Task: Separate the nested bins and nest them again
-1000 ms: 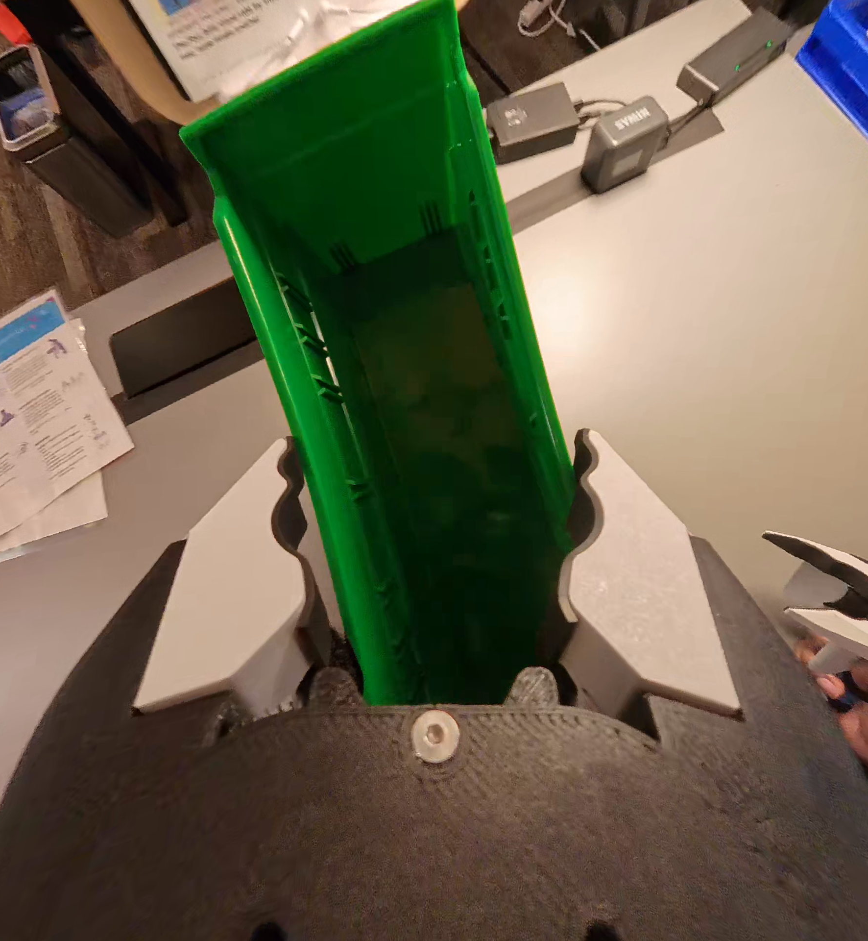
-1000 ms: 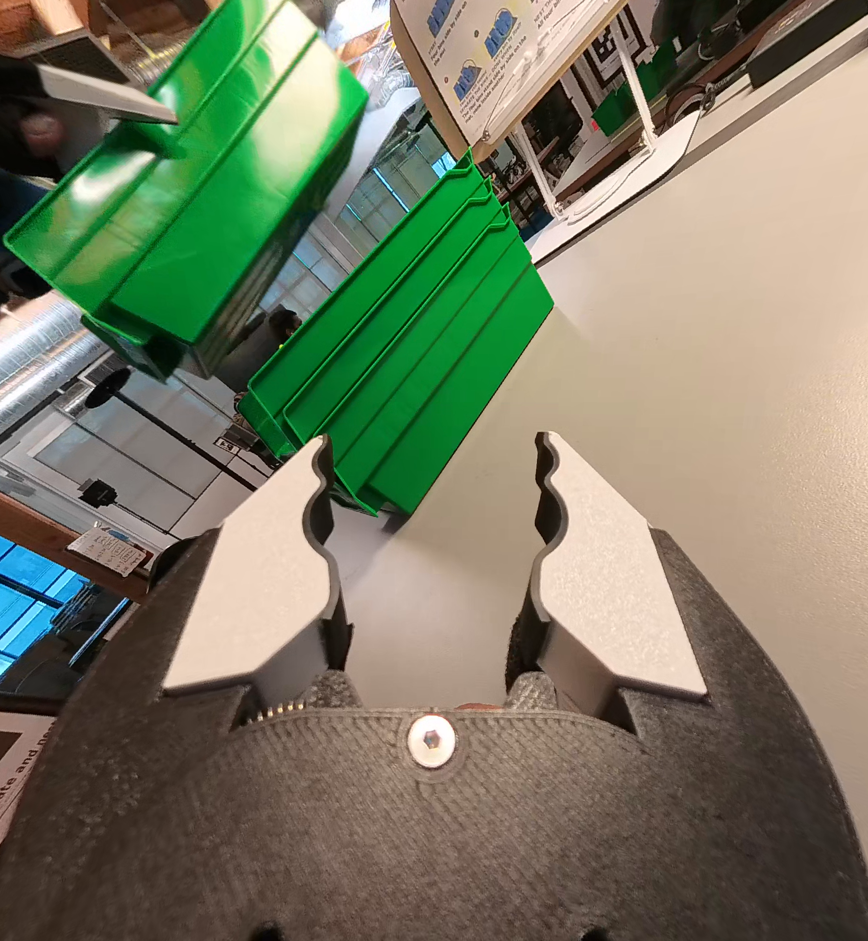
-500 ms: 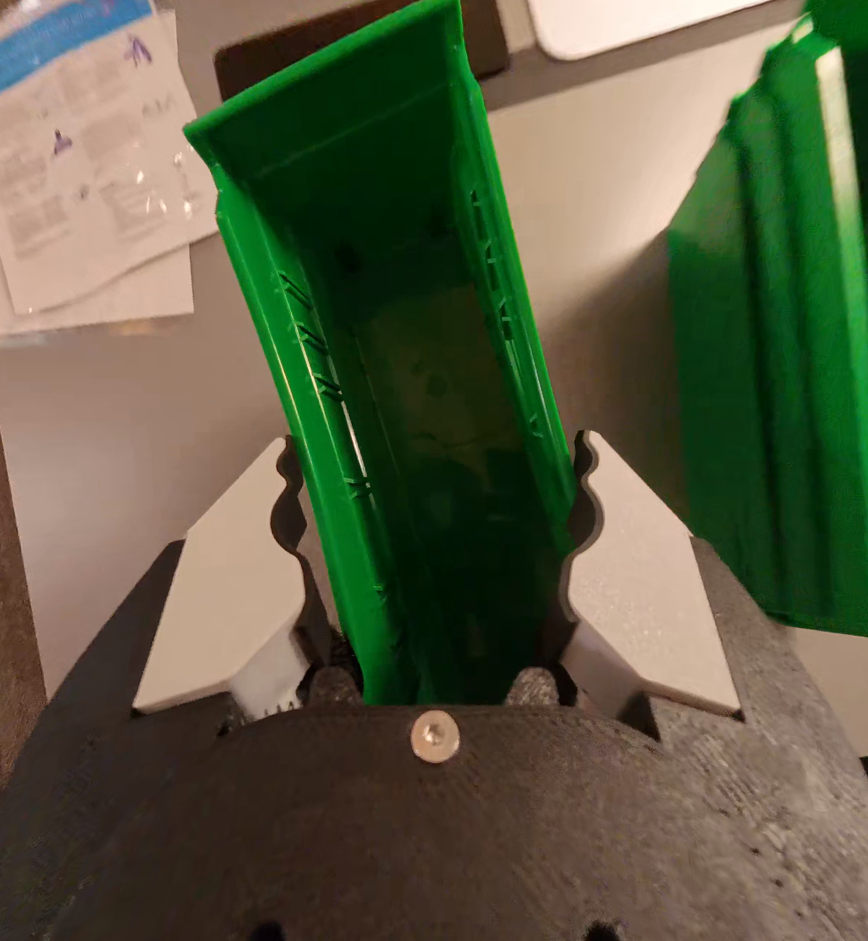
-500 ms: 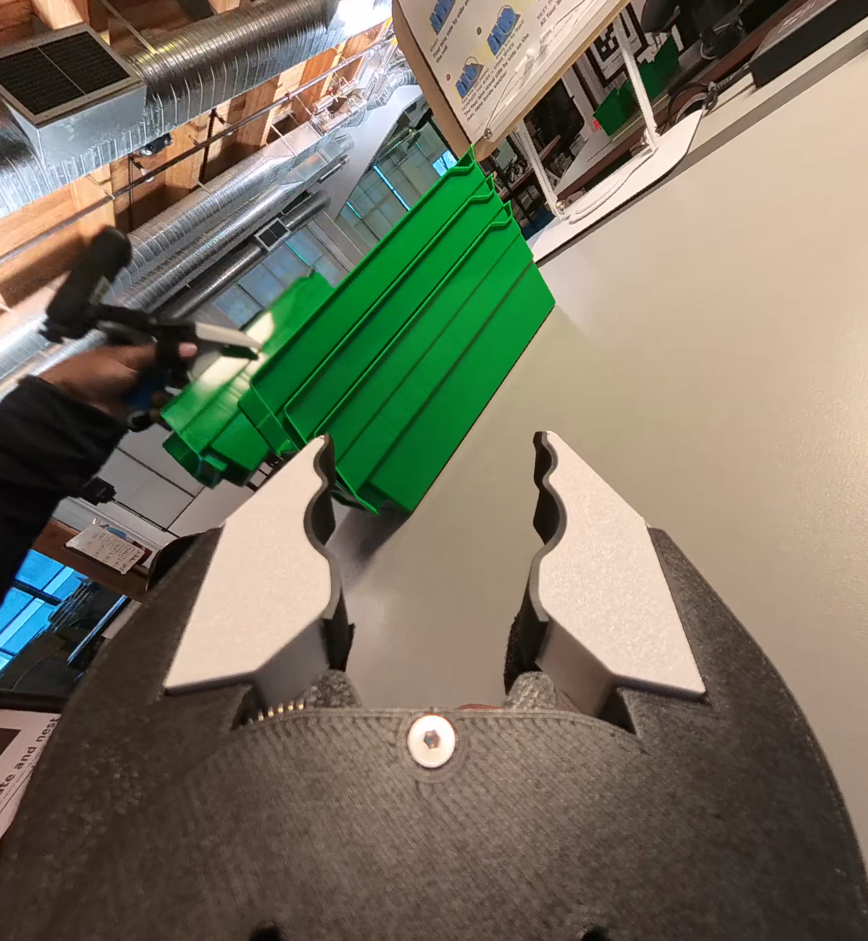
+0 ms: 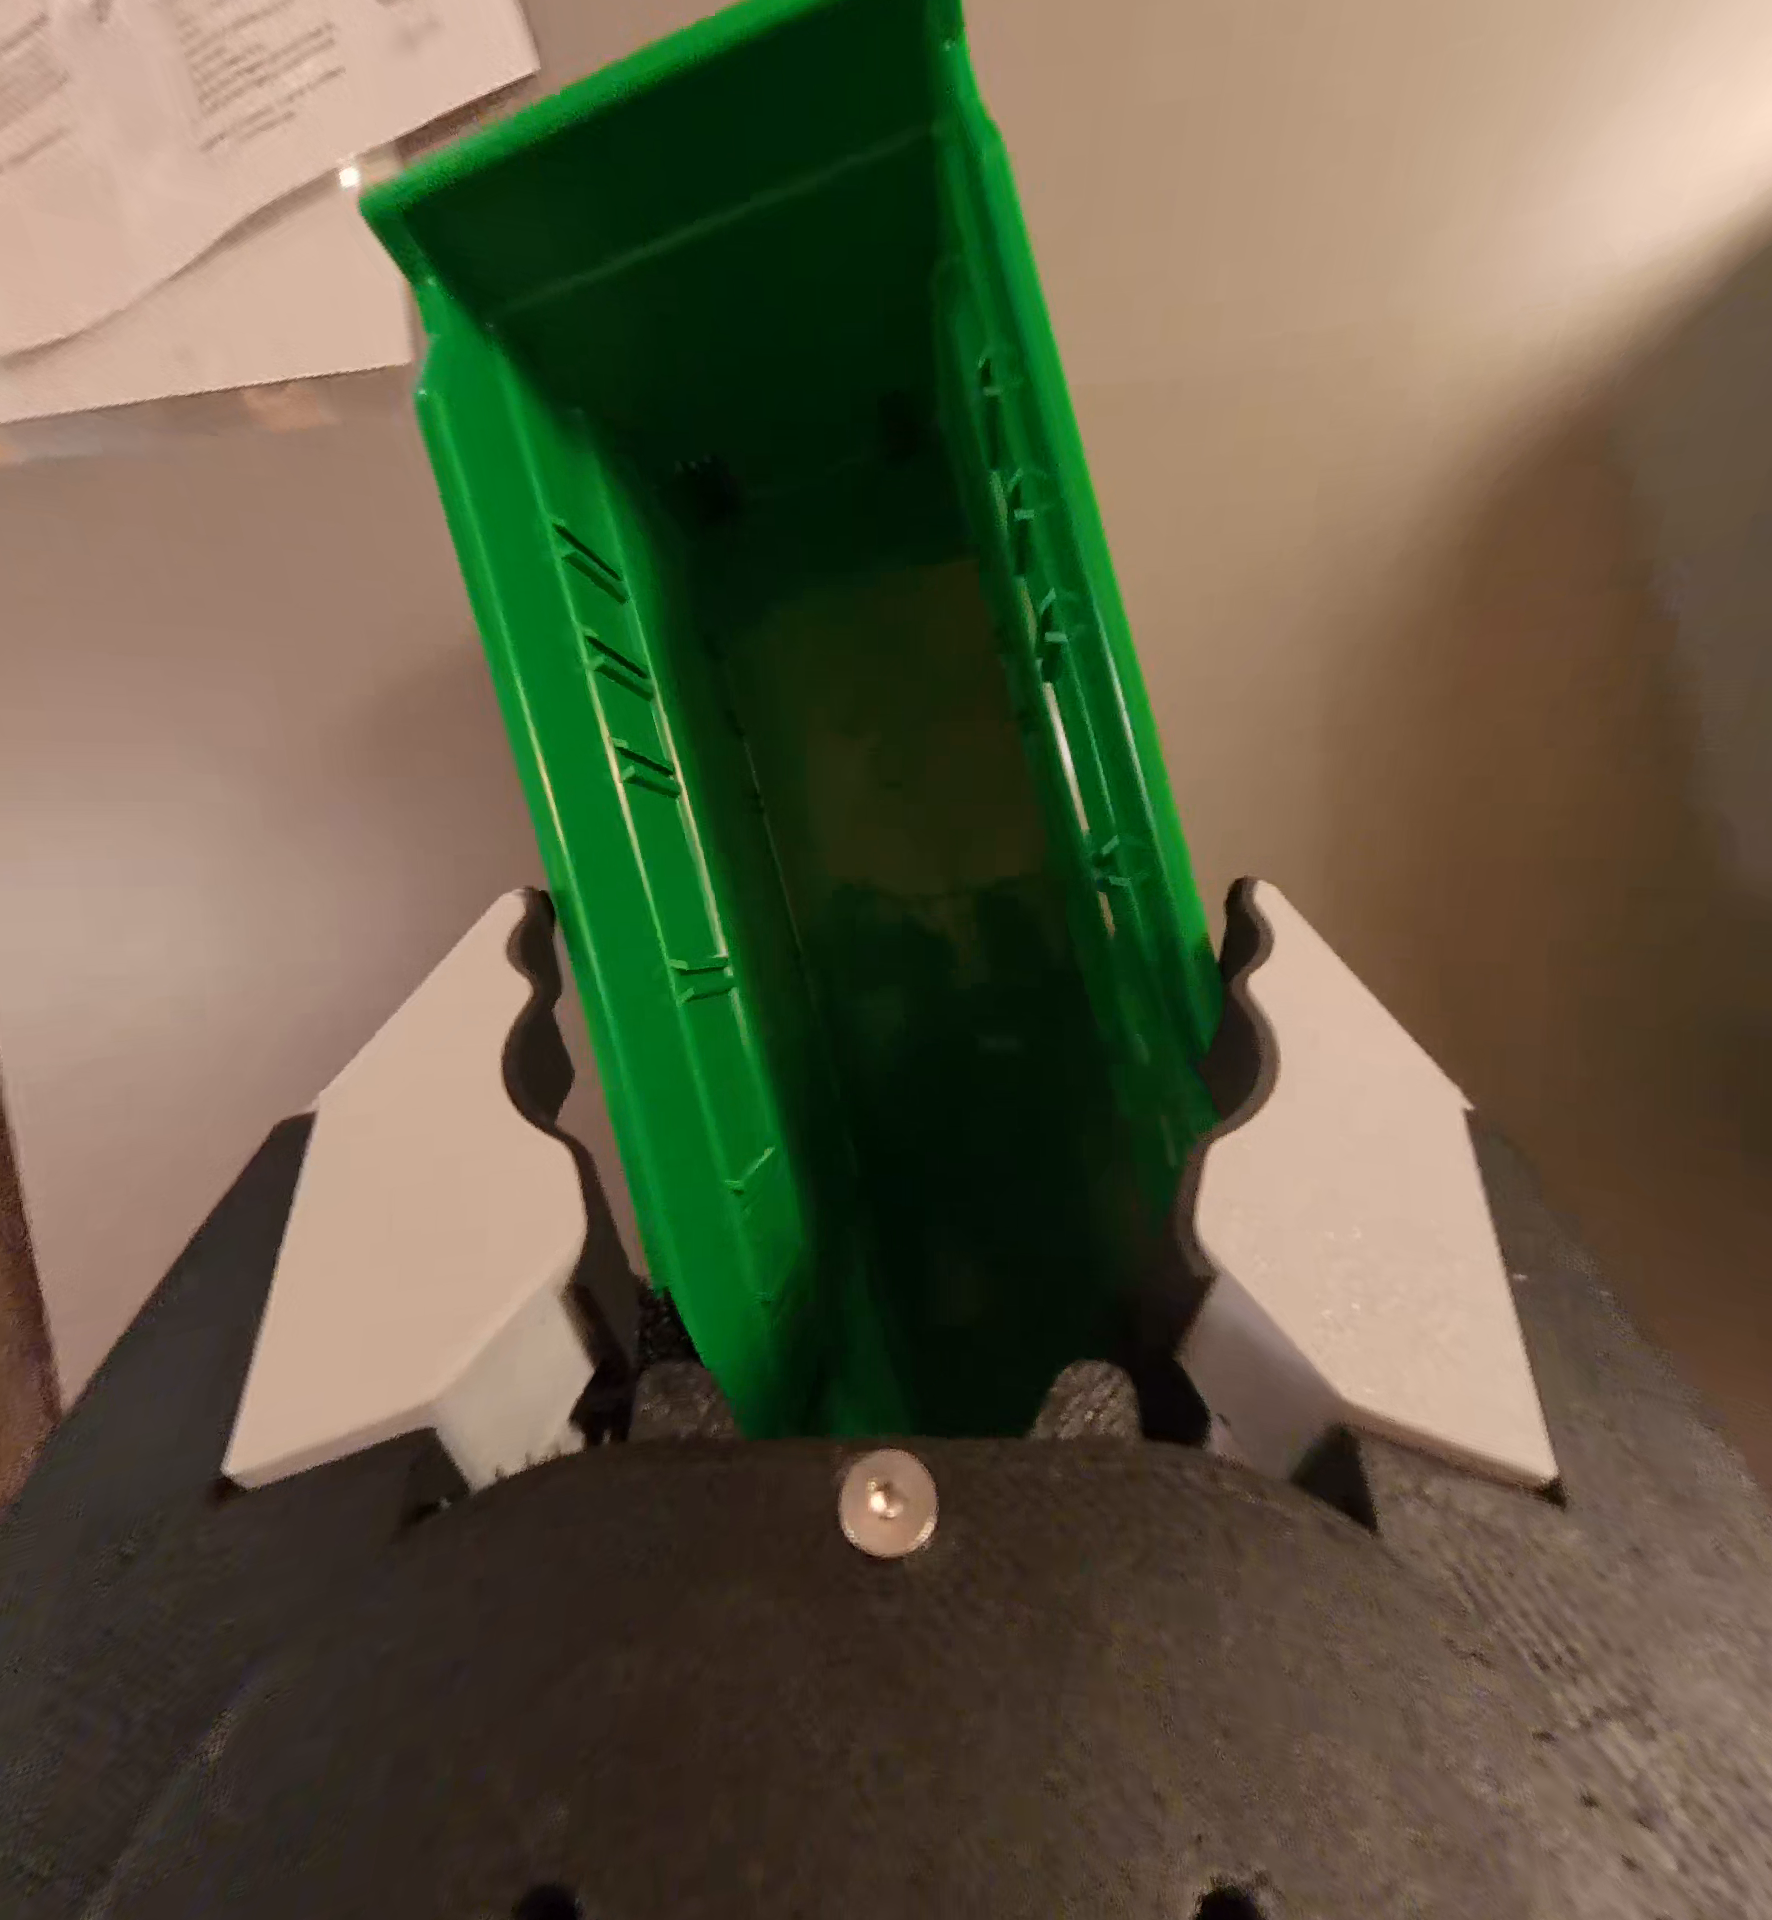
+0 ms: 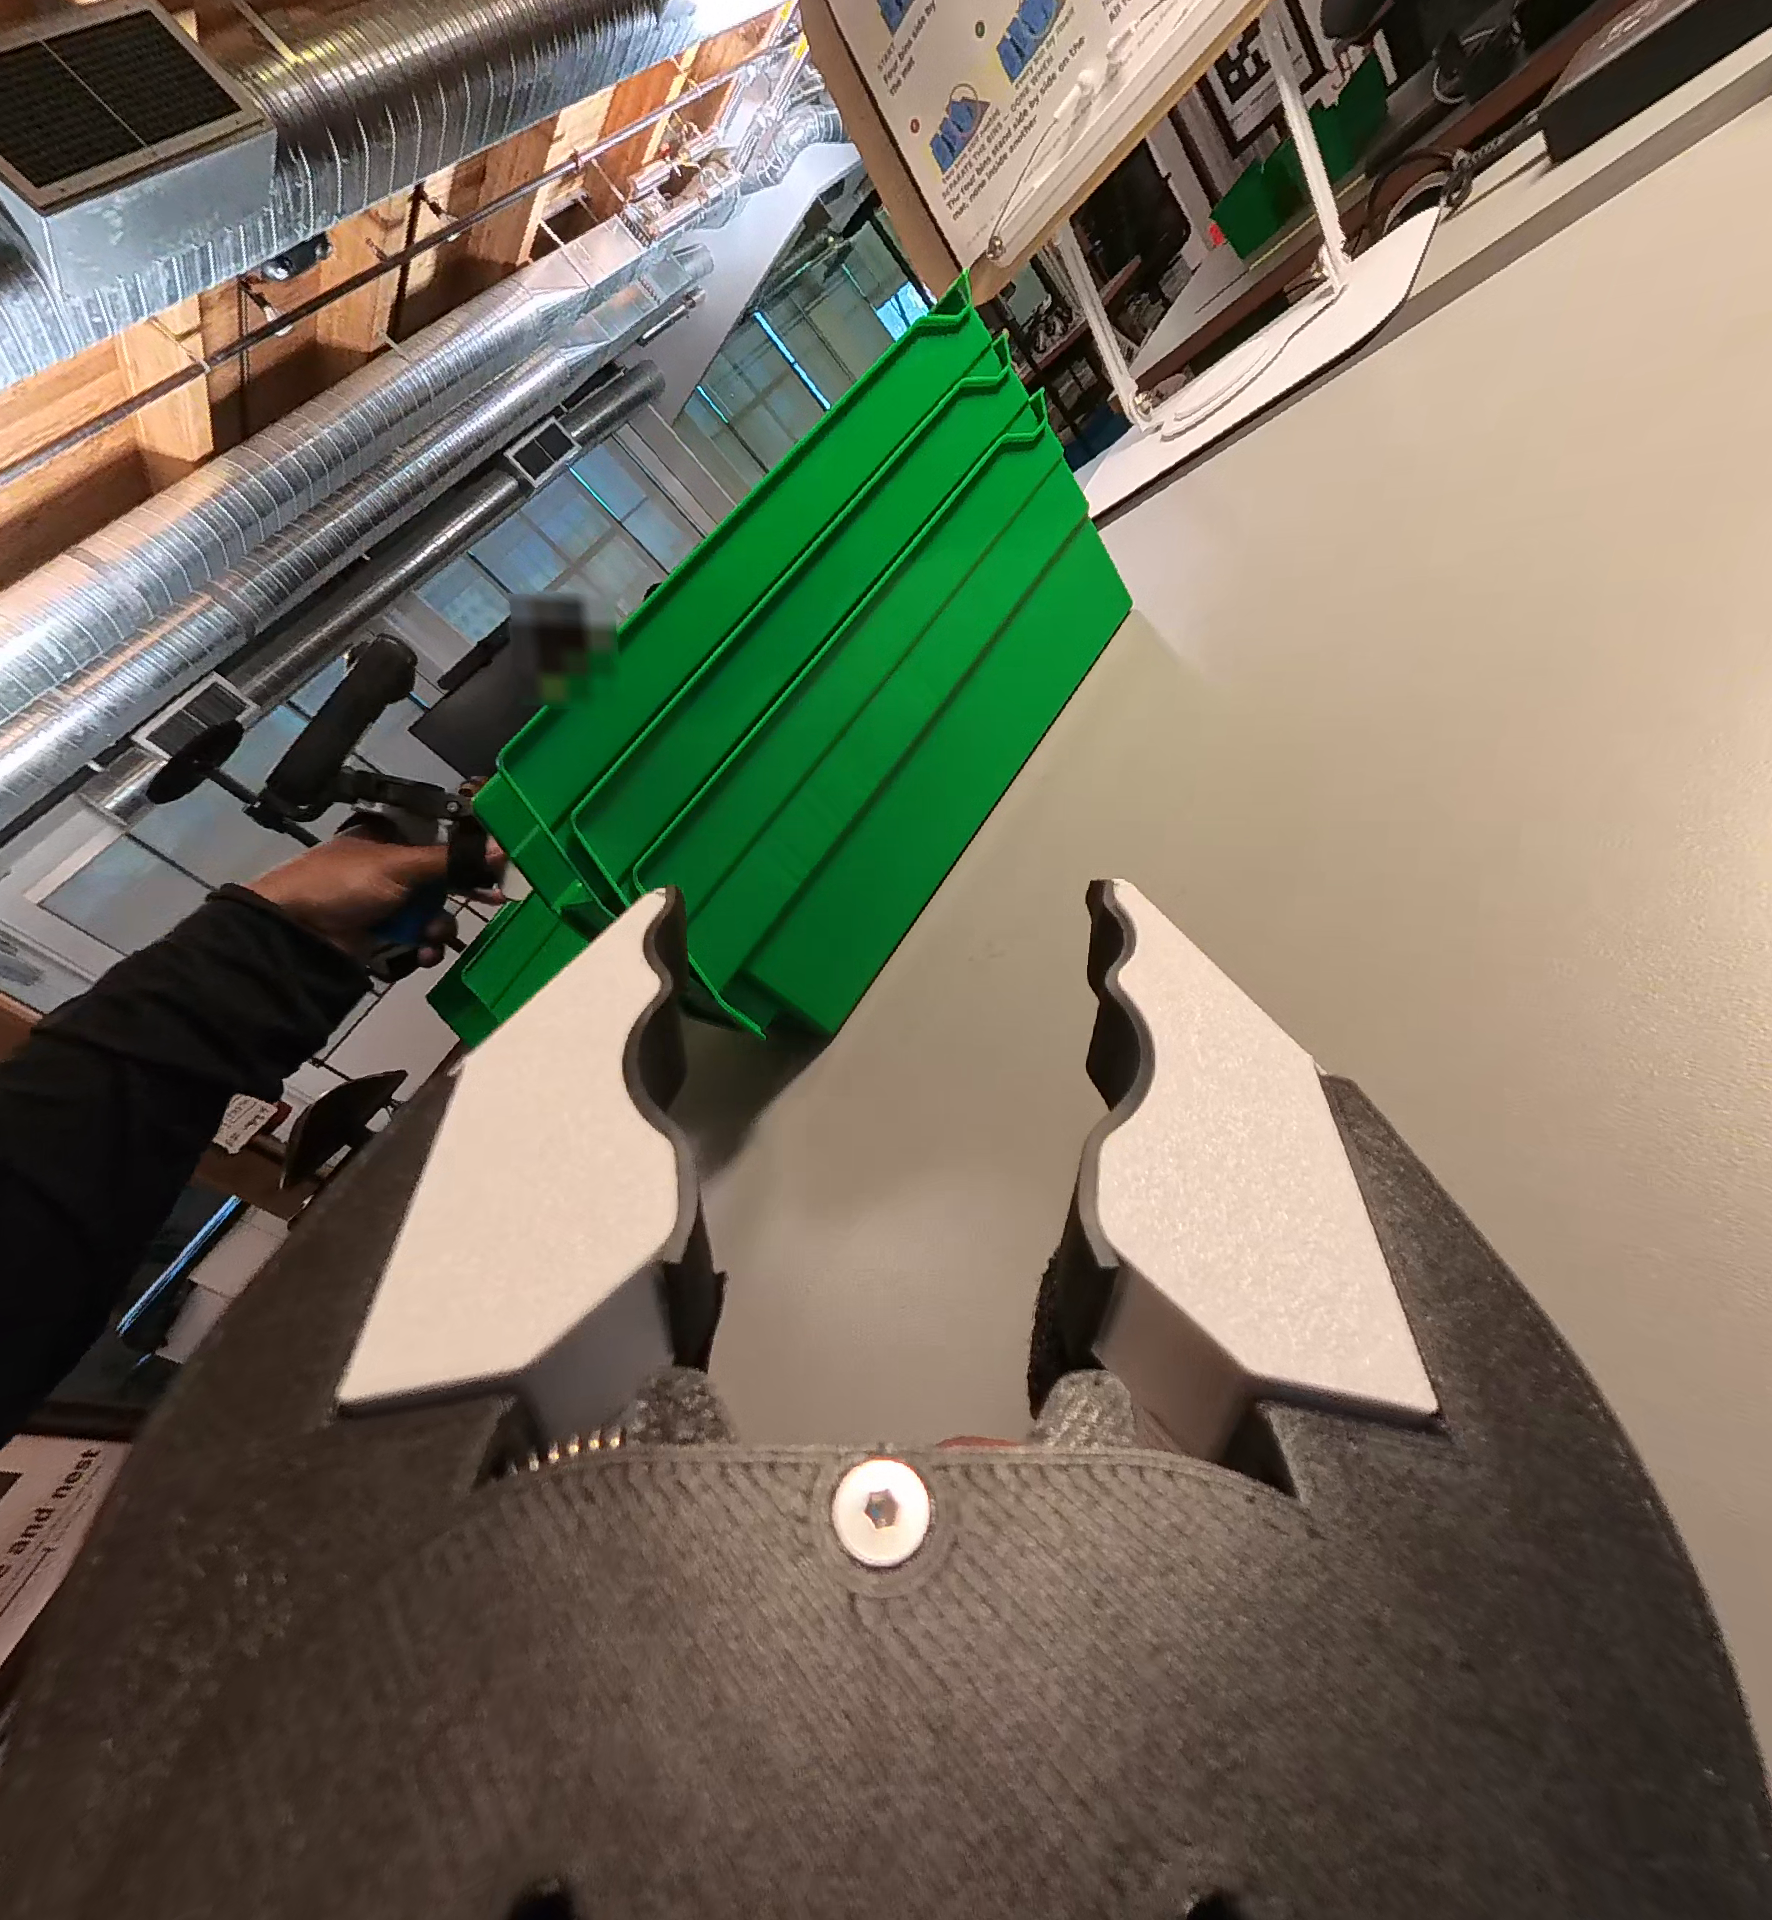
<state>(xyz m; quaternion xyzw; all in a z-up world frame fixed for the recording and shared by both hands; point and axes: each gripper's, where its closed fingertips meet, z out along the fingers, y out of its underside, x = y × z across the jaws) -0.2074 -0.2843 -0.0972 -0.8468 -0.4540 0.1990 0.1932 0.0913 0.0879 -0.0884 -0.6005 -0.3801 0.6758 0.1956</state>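
Left wrist view: a green bin (image 5: 861,779) is clamped between the left gripper (image 5: 882,997) pads, both pressed on its side walls, open side toward the camera, above the beige table (image 5: 1484,520); papers (image 5: 134,156) lie beyond.

Right wrist view: the right gripper (image 6: 887,925) is spread wide with nothing in it. The nested green stack (image 6: 809,727) sits on the table, the held bin just beside its far side. It should be set down level, apart from the stack, and released only once flat.
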